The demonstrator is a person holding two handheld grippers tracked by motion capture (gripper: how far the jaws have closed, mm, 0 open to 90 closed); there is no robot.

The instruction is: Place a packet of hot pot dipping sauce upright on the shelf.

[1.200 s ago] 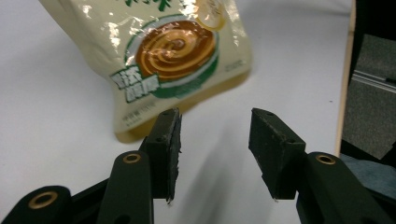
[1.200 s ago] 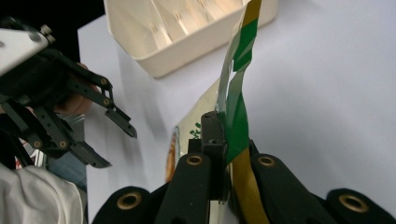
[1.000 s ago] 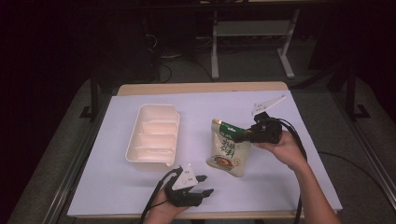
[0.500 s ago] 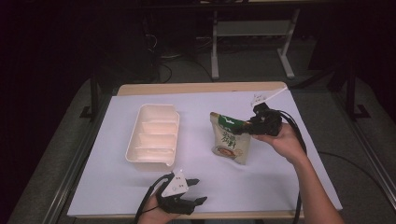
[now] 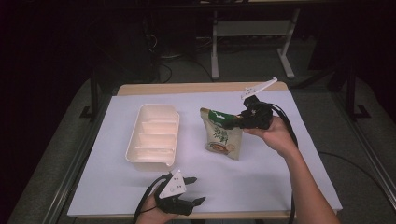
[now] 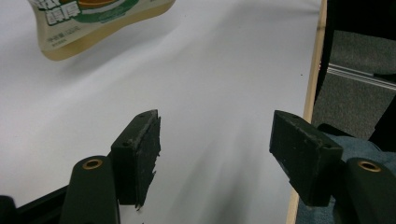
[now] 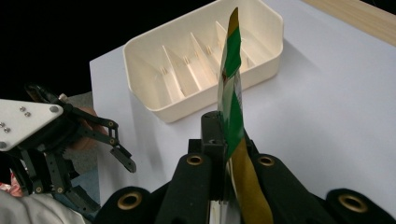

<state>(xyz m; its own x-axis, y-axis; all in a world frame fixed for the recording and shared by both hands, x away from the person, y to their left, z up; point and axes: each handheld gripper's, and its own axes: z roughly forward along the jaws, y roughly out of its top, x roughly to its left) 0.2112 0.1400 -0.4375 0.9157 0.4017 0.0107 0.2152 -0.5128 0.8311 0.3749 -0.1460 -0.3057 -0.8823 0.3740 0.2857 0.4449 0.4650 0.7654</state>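
White divided tray (image 5: 155,135) – cream plastic, long compartments set off by cross walls, resting flat on the white table cover (image 5: 289,186); it lies beyond the left gripper and off to the left of the right gripper's jaws, well apart from both. Left gripper (image 5: 194,190) – held low at the near edge of the table, grey three-cornered plate on top, cable trailing back to the hand; its jaws have just been opening and now stand wide, the two black pads (image 6: 142,149) parted with only bare table cover between them, nothing held or touched. Snack pouch (image 5: 223,135) – tan and green printed bag, hanging upright with its lower edge just above or barely at the cover; which of the two cannot be told. It sits directly ahead of the right gripper, pinched at its upper green corner, and well beyond and to the right of the left gripper, whose own view catches its bottom edge (image 6: 98,23) at upper left. Right gripper (image 5: 232,122) – held above the table by the person's right hand (image 5: 275,135), jaws closed fully on the pouch; in the right gripper view the thin pouch edge (image 7: 232,84) rises straight from between the clamped jaws, with the tray (image 7: 201,65) beyond it and the left gripper (image 7: 123,161) to the lower left.
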